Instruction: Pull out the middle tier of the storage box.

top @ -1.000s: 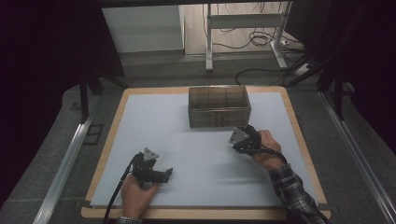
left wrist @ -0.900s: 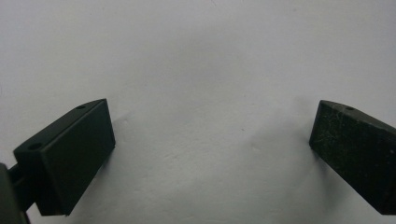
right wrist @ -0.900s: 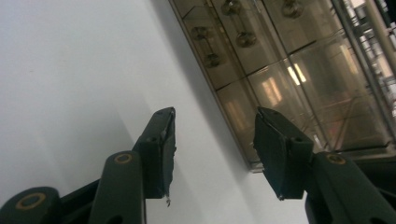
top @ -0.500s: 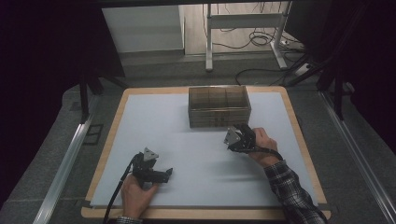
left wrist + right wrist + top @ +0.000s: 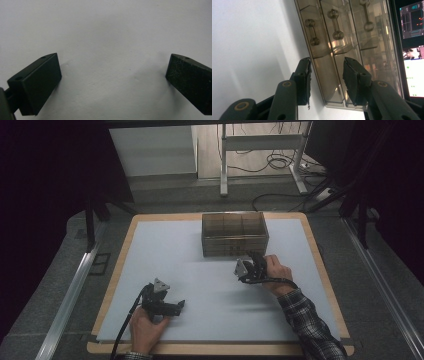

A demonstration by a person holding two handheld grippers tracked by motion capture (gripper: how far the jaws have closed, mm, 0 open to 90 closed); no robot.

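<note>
**High view: right gripper closing in on the drawer box**

Right gripper [image 5: 248, 266] sits just near of the clear drawer box [image 5: 234, 234] at the mat's far middle. Its jaws, partly open and empty, have just been narrowing toward a drawer handle [image 5: 335, 24]. Next, likely pinch it squarely and pull.

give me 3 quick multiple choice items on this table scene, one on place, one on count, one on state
1. Where does the drawer box stand on the mat?
A near the far edge
B at the near left corner
C under the left gripper

2. How many drawer fronts with handles face the right gripper in its own view?
A one
B three
C six

3. How do the left gripper jaws stand?
A clamped on a drawer
B wide apart over bare mat
C shut tight

1 A: the box sits by the far edge.
2 B: three handled fronts show.
3 B: only white mat lies between the jaws.
</note>
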